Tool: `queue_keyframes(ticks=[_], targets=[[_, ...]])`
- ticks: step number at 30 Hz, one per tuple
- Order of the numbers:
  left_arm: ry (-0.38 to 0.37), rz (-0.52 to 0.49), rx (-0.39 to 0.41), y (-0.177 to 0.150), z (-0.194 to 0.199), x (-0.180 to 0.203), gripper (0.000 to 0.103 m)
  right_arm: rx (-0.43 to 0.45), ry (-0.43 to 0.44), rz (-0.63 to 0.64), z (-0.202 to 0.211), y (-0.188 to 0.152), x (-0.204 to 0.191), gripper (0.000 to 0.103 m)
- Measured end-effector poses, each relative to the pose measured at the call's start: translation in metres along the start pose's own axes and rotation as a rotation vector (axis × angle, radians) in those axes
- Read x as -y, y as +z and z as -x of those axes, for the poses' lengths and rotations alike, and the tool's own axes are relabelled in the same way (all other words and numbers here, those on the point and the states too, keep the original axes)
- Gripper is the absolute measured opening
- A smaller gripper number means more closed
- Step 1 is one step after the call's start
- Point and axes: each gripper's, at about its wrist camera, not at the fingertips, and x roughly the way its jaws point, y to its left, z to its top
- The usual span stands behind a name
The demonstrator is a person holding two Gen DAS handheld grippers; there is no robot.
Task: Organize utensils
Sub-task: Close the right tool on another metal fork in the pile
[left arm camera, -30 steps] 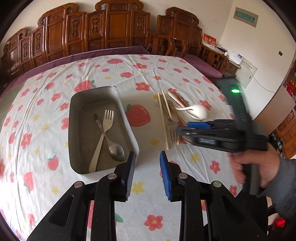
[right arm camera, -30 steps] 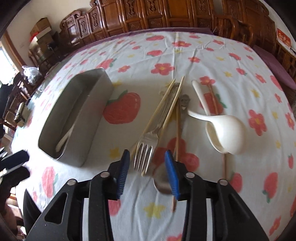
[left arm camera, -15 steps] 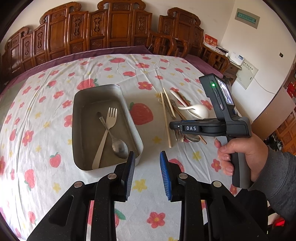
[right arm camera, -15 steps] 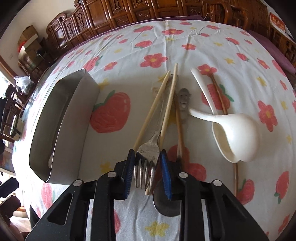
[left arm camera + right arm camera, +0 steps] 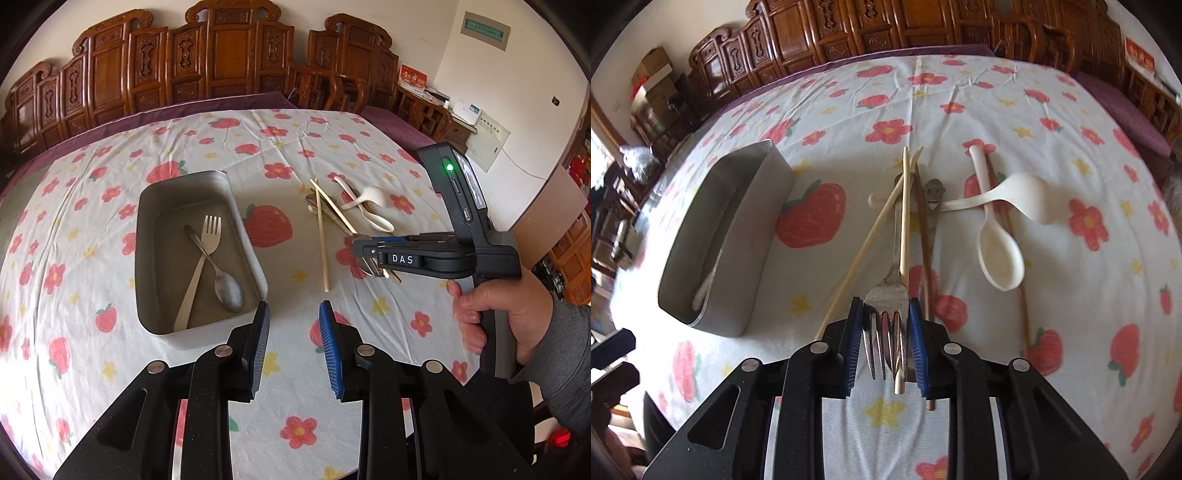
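My right gripper [image 5: 885, 345] is shut on the head of a metal fork [image 5: 888, 295], with a pale chopstick [image 5: 904, 236] caught between the pads too. The fork's handle points away over a pile holding another pale chopstick [image 5: 866, 243], brown chopsticks [image 5: 925, 240], a metal spoon [image 5: 933, 206] and two white spoons [image 5: 999, 254]. A metal tray [image 5: 146, 258] holds a fork [image 5: 201, 262] and a spoon [image 5: 221, 273]. My left gripper [image 5: 293, 345] is open and empty, just right of the tray's near corner. The right gripper [image 5: 369, 251] also shows in the left wrist view, over the pile.
A floral tablecloth [image 5: 92, 350] covers the round table. Carved wooden chairs [image 5: 221, 66] line the far side. The tray [image 5: 713, 240] stands left of the pile in the right wrist view.
My right gripper has moved forward and closed on the fork head and a pale chopstick. One white spoon has shifted and another now shows. My left gripper stays open.
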Motion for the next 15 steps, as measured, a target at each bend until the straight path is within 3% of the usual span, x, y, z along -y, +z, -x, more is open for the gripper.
queue_keyframes(ticks=[4, 15], targets=[[0.001, -0.006, -0.001, -0.001, 0.001, 0.002, 0.027, 0.012, -0.045, 0.086, 0.004, -0.006, -0.007, 0.027], [0.001, -0.002, -0.013, -0.007, -0.002, 0.005, 0.033, -0.029, -0.022, 0.124, 0.011, -0.041, 0.000, 0.027]])
